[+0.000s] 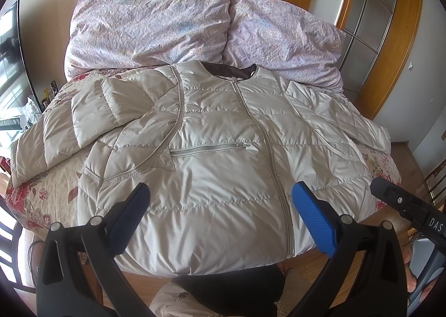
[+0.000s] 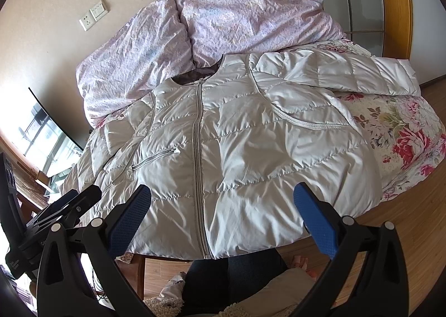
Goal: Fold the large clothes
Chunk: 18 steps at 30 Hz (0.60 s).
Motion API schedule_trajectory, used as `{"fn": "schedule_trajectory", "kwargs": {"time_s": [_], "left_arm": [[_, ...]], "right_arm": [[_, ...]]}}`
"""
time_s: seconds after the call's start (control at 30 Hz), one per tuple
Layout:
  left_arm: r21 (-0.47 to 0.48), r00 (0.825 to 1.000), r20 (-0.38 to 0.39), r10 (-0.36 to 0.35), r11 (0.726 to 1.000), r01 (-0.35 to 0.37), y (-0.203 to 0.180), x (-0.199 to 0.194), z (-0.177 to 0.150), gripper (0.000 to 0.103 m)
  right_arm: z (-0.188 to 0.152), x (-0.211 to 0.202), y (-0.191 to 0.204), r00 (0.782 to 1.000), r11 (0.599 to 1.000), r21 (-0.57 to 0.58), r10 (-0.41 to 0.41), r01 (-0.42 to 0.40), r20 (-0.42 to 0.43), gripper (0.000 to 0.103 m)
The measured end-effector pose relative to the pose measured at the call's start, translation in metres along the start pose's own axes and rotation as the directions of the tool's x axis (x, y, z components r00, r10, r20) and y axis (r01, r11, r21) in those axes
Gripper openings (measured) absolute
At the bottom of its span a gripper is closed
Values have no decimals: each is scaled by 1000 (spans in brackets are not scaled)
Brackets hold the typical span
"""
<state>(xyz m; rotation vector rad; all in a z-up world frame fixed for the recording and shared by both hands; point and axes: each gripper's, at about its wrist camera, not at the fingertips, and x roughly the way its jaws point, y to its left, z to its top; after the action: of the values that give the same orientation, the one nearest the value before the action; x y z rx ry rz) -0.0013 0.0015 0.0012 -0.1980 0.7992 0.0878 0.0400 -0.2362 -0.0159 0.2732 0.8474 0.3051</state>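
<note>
1. While both tools hover above the near hem, the left gripper (image 1: 220, 202) and right gripper (image 2: 223, 202) stand released, jaws spread wide, holding nothing.
2. Beneath them one pale quilted jacket (image 1: 223, 155) lies zipped, front up, on a floral-covered bed (image 2: 404, 133), its hem over the near edge.
3. One sleeve is folded across the chest; the other stretches sideways.
4. Two lilac pillows (image 1: 156, 21) lean against a beige wall; wood floor (image 2: 404, 205) lies around.

Both claws, left (image 1: 220, 214) and right (image 2: 223, 214), are built from black curved arms fitted with blue textured pads (image 1: 315, 219) and silver pivot screws (image 1: 96, 221). "DAS" is printed on one. Dark trousers (image 2: 223, 269) are worn.
</note>
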Motion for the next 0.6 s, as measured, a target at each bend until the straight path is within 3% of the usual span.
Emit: {"fn": "schedule_trajectory", "kwargs": {"time_s": [0.6], "left_arm": [[-1, 1000, 1, 6, 1000, -6, 3, 2, 2, 101]], "right_arm": [[1, 2, -1, 1000, 1000, 1, -1, 1, -1, 102]]}}
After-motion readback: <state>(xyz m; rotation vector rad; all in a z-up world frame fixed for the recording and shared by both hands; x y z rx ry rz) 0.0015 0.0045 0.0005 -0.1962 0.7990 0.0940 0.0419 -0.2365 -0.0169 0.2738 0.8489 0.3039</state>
